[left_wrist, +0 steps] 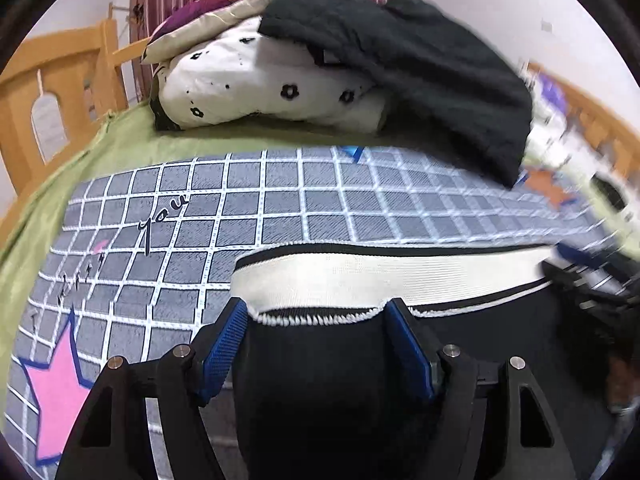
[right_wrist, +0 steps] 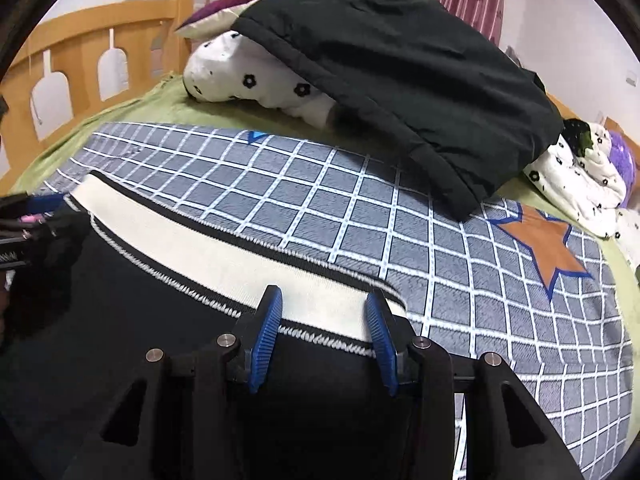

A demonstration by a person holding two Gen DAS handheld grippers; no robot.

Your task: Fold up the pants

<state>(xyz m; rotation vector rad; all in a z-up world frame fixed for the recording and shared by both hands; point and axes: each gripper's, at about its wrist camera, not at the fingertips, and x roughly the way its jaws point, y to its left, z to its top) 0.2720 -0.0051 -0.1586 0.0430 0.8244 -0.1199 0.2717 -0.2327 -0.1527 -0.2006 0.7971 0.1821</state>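
Black pants [right_wrist: 120,320] with a wide white waistband [left_wrist: 400,280] lie flat on the checked blanket [left_wrist: 280,200]. My left gripper [left_wrist: 316,340] sits over the waistband's left end. Its blue pads [left_wrist: 224,344] stand wide apart, dark cloth fills the gap between them, and no pinch shows. My right gripper [right_wrist: 323,336] is over the waistband's right end [right_wrist: 320,304]. Its jaws are apart and the band runs straight and unbunched behind them. Each gripper shows blurred at the edge of the other's view: the right gripper [left_wrist: 580,288] and the left gripper [right_wrist: 24,220].
A black garment [right_wrist: 400,80] is draped over white flowered bedding [right_wrist: 260,80] at the far side of the bed. A wooden bed rail [right_wrist: 80,40] runs along the left. An orange star [right_wrist: 552,248] and a pink star [left_wrist: 56,392] mark the blanket. Green sheet [left_wrist: 120,140] borders it.
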